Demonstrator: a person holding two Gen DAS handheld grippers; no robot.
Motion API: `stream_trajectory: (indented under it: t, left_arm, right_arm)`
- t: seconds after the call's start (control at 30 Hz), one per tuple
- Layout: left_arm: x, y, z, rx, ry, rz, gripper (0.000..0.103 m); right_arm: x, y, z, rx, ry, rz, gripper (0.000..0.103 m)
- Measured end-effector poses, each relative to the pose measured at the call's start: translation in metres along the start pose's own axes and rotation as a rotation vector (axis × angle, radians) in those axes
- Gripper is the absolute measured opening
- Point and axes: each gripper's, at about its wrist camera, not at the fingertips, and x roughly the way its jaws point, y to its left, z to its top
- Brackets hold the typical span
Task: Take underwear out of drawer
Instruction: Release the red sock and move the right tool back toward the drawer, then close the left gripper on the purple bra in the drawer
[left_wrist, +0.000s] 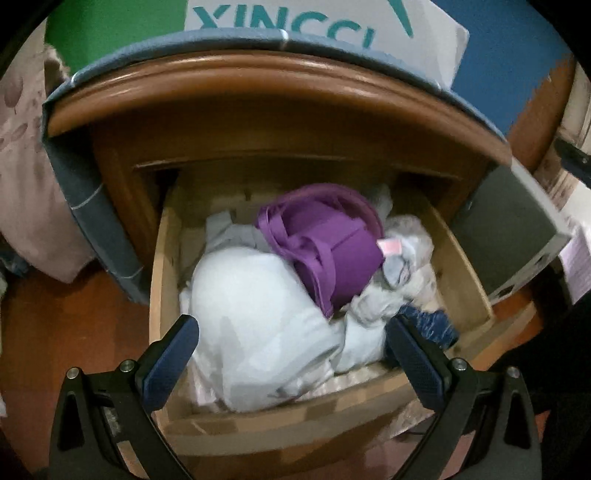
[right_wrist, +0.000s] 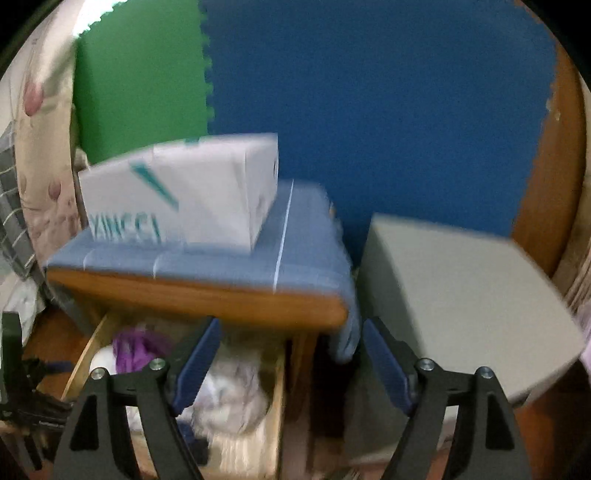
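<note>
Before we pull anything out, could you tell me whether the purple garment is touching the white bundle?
Touching: the left wrist view shows the purple garment lying on the white bundle.

Blurred right view, cropped left view

The white box (left_wrist: 332, 29) lettering is cut off at the top edge; the right wrist view smears the drawer (right_wrist: 275, 406) clothes, perhaps underwear.

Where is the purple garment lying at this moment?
In the left wrist view the purple garment lies in the open drawer, toward its back and right of centre, on the pale clothes.
</note>
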Motion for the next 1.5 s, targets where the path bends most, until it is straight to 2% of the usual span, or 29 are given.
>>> stream_trajectory:
  t: [0.07,0.17,0.23,0.3,0.33,0.4,0.47,0.63,0.73,0.77,0.8,0.87,0.97,1.0,1.07,1.13,1.2,1.27,1.33,1.5]
  left_arm:
    - [-0.001,-0.008,0.001,0.053,0.013,0.033,0.101]
    - [0.002,-0.023,0.013,0.118,0.034,0.078,0.101]
    - [0.005,-0.032,0.024,0.143,0.033,0.106,0.102]
    - [0.01,-0.042,0.035,0.125,0.018,0.11,0.102]
    - [0.016,-0.045,0.042,0.071,0.038,0.107,0.102]
    - [0.024,-0.045,0.048,-0.098,0.057,0.059,0.102]
    - [0.031,-0.045,0.049,-0.312,0.04,0.08,0.102]
    - [0.056,-0.046,0.055,-0.556,0.065,0.138,0.101]
    - [0.069,-0.037,0.058,-0.652,0.111,0.181,0.087]
    - [0.075,-0.032,0.056,-0.688,0.146,0.199,0.068]
    - [0.081,-0.028,0.055,-0.719,0.179,0.203,0.061]
    - [0.091,-0.022,0.056,-0.762,0.224,0.187,0.062]
    - [0.091,-0.026,0.062,-0.72,0.187,0.248,0.06]
    - [0.092,-0.027,0.062,-0.706,0.18,0.255,0.052]
    - [0.092,-0.03,0.062,-0.69,0.196,0.249,0.043]
    - [0.091,-0.029,0.059,-0.685,0.21,0.222,0.033]
    - [0.087,-0.024,0.057,-0.699,0.22,0.186,0.017]
    - [0.075,-0.021,0.056,-0.68,0.198,0.15,0.015]
    - [0.056,-0.025,0.056,-0.606,0.167,0.111,0.014]
    - [0.009,-0.028,0.058,-0.486,0.11,0.065,0.013]
  right_arm:
    - [0.001,0.005,0.0,-0.008,-0.033,0.101,0.081]
    - [0.024,0.012,-0.003,-0.026,0.053,0.099,0.081]
    - [0.04,0.004,-0.007,0.06,0.132,0.172,0.081]
    - [0.047,-0.01,-0.01,0.155,0.166,0.221,0.081]
    - [0.049,-0.018,-0.011,0.198,0.171,0.237,0.081]
    - [0.046,-0.029,-0.014,0.243,0.171,0.252,0.081]
    - [0.046,-0.038,-0.017,0.281,0.18,0.264,0.081]
    - [0.038,-0.043,-0.014,0.288,0.156,0.289,0.081]
    - [0.038,-0.042,-0.014,0.29,0.159,0.315,0.081]
    - [0.039,-0.043,-0.014,0.297,0.162,0.322,0.081]
    - [0.04,-0.043,-0.014,0.308,0.165,0.33,0.081]
    - [0.041,-0.044,-0.013,0.325,0.168,0.35,0.081]
    - [0.04,-0.041,-0.012,0.324,0.167,0.371,0.081]
    - [0.041,-0.04,-0.012,0.32,0.168,0.374,0.081]
    - [0.042,-0.039,-0.012,0.322,0.173,0.377,0.081]
    - [0.043,-0.042,-0.013,0.333,0.177,0.377,0.081]
    - [0.044,-0.045,-0.013,0.347,0.178,0.373,0.081]
    - [0.044,-0.047,-0.013,0.354,0.173,0.365,0.081]
    - [0.044,-0.048,-0.013,0.349,0.174,0.352,0.081]
    - [0.052,-0.038,-0.014,0.307,0.204,0.333,0.081]
